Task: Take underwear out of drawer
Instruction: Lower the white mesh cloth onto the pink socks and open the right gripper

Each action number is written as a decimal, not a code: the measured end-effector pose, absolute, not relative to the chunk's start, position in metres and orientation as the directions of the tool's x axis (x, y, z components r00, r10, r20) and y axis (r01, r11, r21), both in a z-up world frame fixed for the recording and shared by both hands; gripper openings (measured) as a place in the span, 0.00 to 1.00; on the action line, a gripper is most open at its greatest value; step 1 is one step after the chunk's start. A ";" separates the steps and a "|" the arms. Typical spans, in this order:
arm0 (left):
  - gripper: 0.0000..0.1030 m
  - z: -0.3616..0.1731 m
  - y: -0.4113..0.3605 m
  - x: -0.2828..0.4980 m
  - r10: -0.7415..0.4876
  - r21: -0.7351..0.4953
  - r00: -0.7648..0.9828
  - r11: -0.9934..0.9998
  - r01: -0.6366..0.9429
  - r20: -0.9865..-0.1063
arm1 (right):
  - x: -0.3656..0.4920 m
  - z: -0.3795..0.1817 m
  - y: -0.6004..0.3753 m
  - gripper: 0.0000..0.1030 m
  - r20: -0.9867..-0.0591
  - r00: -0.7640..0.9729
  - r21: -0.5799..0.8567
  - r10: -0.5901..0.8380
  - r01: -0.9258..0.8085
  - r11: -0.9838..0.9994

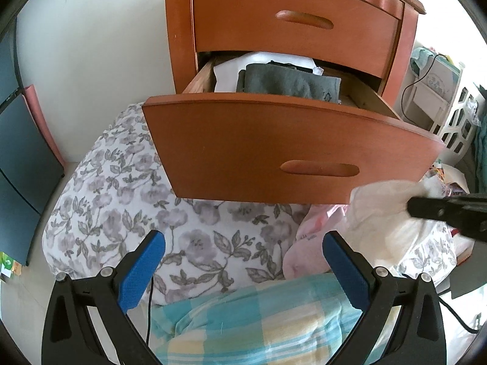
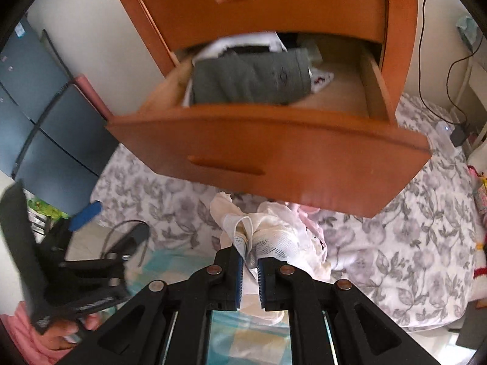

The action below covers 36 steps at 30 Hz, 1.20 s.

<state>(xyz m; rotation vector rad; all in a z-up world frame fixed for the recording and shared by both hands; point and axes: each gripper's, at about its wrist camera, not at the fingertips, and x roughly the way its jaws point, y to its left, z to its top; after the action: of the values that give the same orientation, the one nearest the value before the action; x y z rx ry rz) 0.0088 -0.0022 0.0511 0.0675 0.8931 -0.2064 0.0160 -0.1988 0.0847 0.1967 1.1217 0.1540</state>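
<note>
Lying folded in open drawer [image 2: 268, 149]: grey garment [image 2: 249, 80], white clothes [image 1: 231, 73].

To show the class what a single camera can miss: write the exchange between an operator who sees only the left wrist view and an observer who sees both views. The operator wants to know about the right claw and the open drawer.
Operator: In my view the right claw is a dark blur at the edge. Is it holding anything?
Observer: Yes. The right claw is shut on white mesh underwear, pinched between its blue pads.
Operator: The drawer front hides much of the inside from me. What is in there?
Observer: A folded grey garment fills the left part of the drawer. The right part shows bare wooden floor.
</note>
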 end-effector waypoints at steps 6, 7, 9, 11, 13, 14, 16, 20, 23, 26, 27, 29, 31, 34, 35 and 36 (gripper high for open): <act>1.00 0.044 -0.002 0.011 -0.155 -0.034 0.590 0.977 0.211 -0.792 | 0.025 0.057 -0.200 0.09 -0.906 0.368 0.225 0.209 0.001 0.974; 1.00 0.043 -0.002 0.011 -0.155 -0.034 0.587 0.977 0.211 -0.795 | 0.026 0.054 -0.198 0.09 -0.910 0.359 0.221 0.207 -0.001 0.975; 1.00 0.041 -0.002 0.012 -0.154 -0.035 0.582 0.977 0.211 -0.799 | 0.027 0.047 -0.193 0.09 -0.919 0.338 0.214 0.204 -0.007 0.977; 1.00 0.039 -0.002 0.013 -0.153 -0.036 0.575 0.977 0.210 -0.803 | 0.030 0.040 -0.190 0.09 -0.925 0.324 0.209 0.200 -0.010 0.978; 1.00 0.037 -0.002 0.014 -0.153 -0.036 0.571 0.977 0.210 -0.807 | 0.032 0.032 -0.187 0.09 -0.931 0.305 0.207 0.201 -0.010 0.978; 1.00 0.036 -0.002 0.015 -0.152 -0.036 0.568 0.977 0.210 -0.809 | 0.034 0.027 -0.187 0.09 -0.935 0.293 0.208 0.201 -0.007 0.978; 1.00 0.034 -0.002 0.016 -0.152 -0.037 0.561 0.977 0.211 -0.814 | 0.036 0.019 -0.186 0.10 -0.940 0.278 0.205 0.197 0.000 0.979; 1.00 0.029 0.000 0.018 -0.148 -0.037 0.550 0.977 0.208 -0.822 | 0.039 0.008 -0.187 0.10 -0.947 0.253 0.207 0.197 0.013 0.978; 1.00 0.026 0.001 0.020 -0.146 -0.040 0.543 0.978 0.203 -0.827 | 0.042 0.006 -0.188 0.10 -0.948 0.249 0.210 0.198 0.023 0.977; 1.00 0.023 0.000 0.022 -0.144 -0.039 0.536 0.978 0.203 -0.832 | 0.044 0.007 -0.188 0.10 -0.946 0.256 0.212 0.197 0.032 0.977; 1.00 0.022 0.000 0.022 -0.144 -0.038 0.534 0.978 0.203 -0.833 | 0.045 0.007 -0.188 0.10 -0.944 0.258 0.219 0.203 0.034 0.975; 1.00 0.021 0.000 0.023 -0.142 -0.037 0.530 0.978 0.204 -0.836 | 0.046 0.008 -0.188 0.11 -0.942 0.262 0.225 0.208 0.036 0.974; 1.00 0.020 0.000 0.024 -0.140 -0.036 0.527 0.979 0.202 -0.838 | 0.047 0.008 -0.188 0.19 -0.943 0.264 0.223 0.205 0.041 0.974; 1.00 0.018 0.001 0.025 -0.136 -0.037 0.524 0.980 0.195 -0.841 | 0.047 0.009 -0.190 0.36 -0.943 0.271 0.211 0.192 0.043 0.977; 1.00 0.018 0.001 0.026 -0.134 -0.037 0.523 0.981 0.192 -0.842 | 0.047 0.009 -0.191 0.50 -0.943 0.277 0.204 0.184 0.047 0.978; 1.00 0.017 0.002 0.026 -0.132 -0.037 0.522 0.981 0.188 -0.842 | 0.047 0.011 -0.192 0.57 -0.942 0.286 0.196 0.173 0.053 0.979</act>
<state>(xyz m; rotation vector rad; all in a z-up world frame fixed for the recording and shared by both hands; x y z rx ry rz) 0.0263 0.0015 0.0173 0.0613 1.0032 -0.1921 0.0468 -0.1922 0.0108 0.2037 1.2806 0.0805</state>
